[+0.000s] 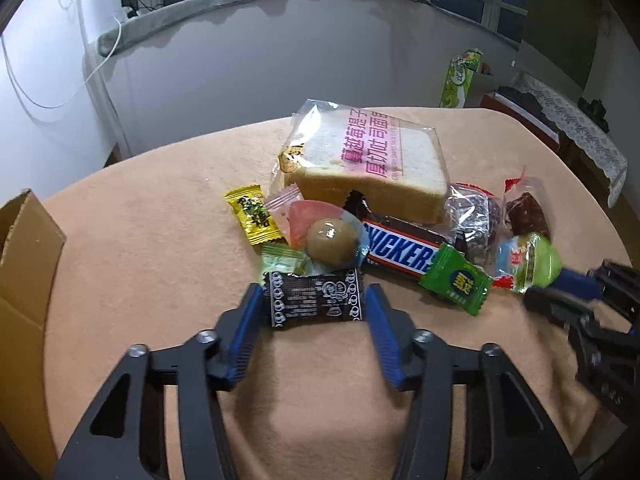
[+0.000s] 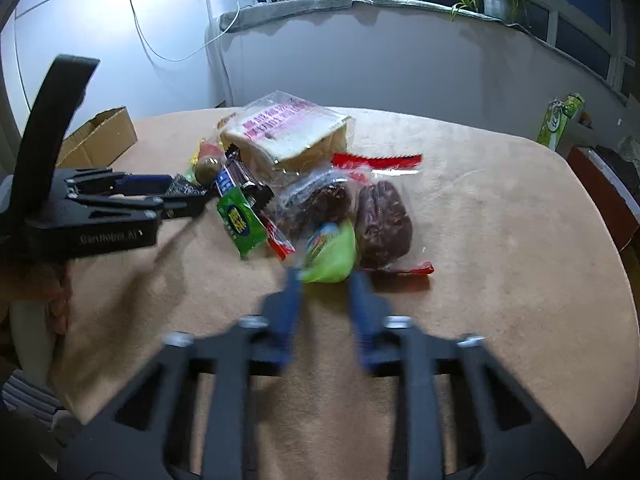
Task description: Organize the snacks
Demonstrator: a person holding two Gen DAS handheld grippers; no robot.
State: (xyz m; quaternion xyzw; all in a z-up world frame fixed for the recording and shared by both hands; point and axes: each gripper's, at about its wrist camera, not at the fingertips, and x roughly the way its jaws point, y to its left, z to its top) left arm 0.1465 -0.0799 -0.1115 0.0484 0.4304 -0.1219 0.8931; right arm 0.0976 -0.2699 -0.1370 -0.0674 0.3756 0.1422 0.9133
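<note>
A pile of snacks lies on the tan table (image 1: 160, 240): bagged bread (image 1: 368, 164), a Snickers bar (image 1: 400, 252), a yellow candy (image 1: 252, 216), a packed egg (image 1: 332, 242), a green packet (image 1: 456, 282) and a green jelly cup (image 1: 532, 262). My left gripper (image 1: 314, 300) is open, its fingers on either side of a black packet (image 1: 316, 298). My right gripper (image 2: 326, 276) is open and blurred, its tips at the jelly cup (image 2: 330, 254). Two dark bagged cakes (image 2: 384, 224) lie behind the cup.
An open cardboard box (image 1: 24, 264) stands at the table's left edge; it also shows in the right wrist view (image 2: 100, 136). A green carton (image 1: 460, 76) and a covered cabinet (image 1: 560, 112) stand beyond the table on the right.
</note>
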